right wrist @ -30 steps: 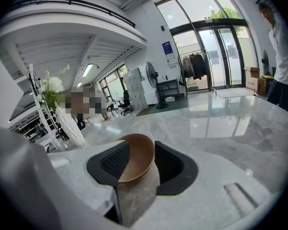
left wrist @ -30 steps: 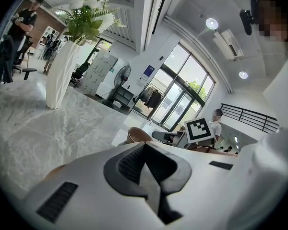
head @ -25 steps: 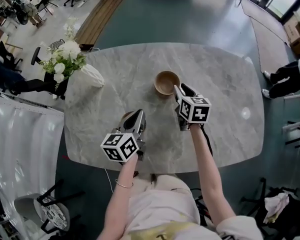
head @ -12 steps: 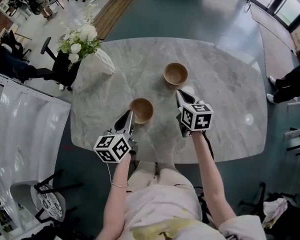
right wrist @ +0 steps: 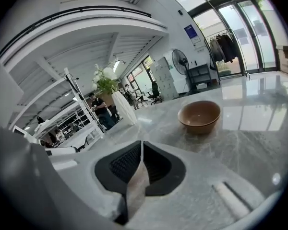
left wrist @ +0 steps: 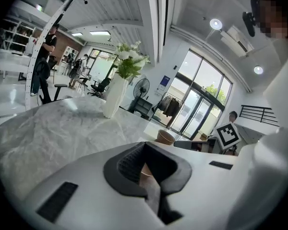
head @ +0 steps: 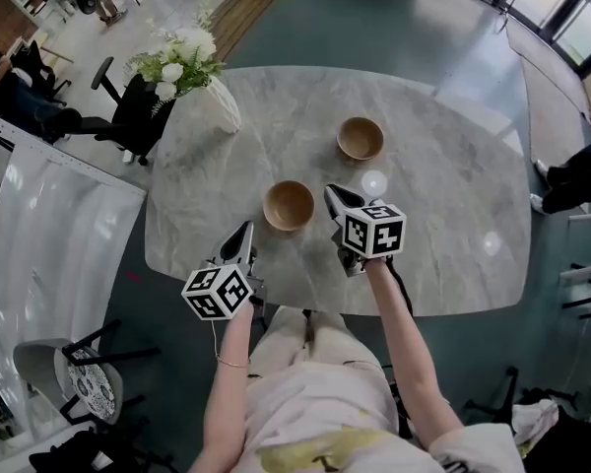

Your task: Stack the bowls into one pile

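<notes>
Two wooden bowls stand apart on the marble table point(head: 453, 215). The near bowl point(head: 289, 205) is mid-table; the far bowl point(head: 360, 138) sits behind it to the right. My left gripper point(head: 244, 233) hovers at the table's front edge, short of the near bowl, shut and empty. My right gripper point(head: 332, 196) is just right of the near bowl and in front of the far one, also shut on nothing. The right gripper view has the far bowl point(right wrist: 199, 115) ahead of the shut jaws. In the left gripper view a bowl point(left wrist: 165, 137) shows beyond the shut jaws.
A white vase of flowers point(head: 220, 109) stands at the table's far left corner, also seen as a vase point(left wrist: 114, 97) and a vase point(right wrist: 125, 108) in the gripper views. An office chair point(head: 133, 116) is beside that corner. A person's legs point(head: 576, 180) show at the right edge.
Left gripper let go of the near bowl and drew back toward the front edge. Right gripper closed and pulled back from the far bowl. Both bowls stay on the table.
</notes>
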`<state>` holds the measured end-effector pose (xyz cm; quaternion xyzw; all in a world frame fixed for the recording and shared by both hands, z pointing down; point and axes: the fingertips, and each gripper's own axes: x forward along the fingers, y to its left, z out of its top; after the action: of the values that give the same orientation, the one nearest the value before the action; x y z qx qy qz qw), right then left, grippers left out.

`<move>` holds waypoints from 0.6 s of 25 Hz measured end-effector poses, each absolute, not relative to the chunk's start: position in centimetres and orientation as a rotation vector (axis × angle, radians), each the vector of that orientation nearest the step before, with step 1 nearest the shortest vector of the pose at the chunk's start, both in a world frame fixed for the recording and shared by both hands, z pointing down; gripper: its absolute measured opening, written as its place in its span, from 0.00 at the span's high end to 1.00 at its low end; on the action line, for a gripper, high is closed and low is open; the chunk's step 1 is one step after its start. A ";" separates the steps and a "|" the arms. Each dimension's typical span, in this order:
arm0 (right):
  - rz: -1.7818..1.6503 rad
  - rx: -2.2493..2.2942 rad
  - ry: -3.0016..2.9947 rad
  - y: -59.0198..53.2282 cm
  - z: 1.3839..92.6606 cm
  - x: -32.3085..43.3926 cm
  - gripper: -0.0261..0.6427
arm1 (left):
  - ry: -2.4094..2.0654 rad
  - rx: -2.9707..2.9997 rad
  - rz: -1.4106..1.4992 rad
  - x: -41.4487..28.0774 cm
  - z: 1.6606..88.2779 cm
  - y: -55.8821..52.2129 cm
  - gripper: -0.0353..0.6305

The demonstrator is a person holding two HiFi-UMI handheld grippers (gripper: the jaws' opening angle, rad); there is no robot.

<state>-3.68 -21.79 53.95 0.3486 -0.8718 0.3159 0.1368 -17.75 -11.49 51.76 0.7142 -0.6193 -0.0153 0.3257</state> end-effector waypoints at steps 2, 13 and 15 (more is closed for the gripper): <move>0.934 0.974 -2.514 -21.5 54.5 -4.7 0.92 | -1.623 1.850 -0.037 -18.1 52.4 -11.1 0.95; 0.963 0.902 -2.419 -21.2 58.0 -7.4 0.75 | -1.601 1.781 -0.009 -18.8 55.2 -10.5 0.95; 0.973 0.894 -2.407 -21.2 58.4 -7.8 0.75 | -1.598 1.772 -0.007 -18.9 55.5 -10.6 0.95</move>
<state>-7.78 -21.22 58.45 0.3191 -0.8595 0.3475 0.1967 -18.90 -10.60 55.54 0.6903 -0.6224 -0.0029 0.3689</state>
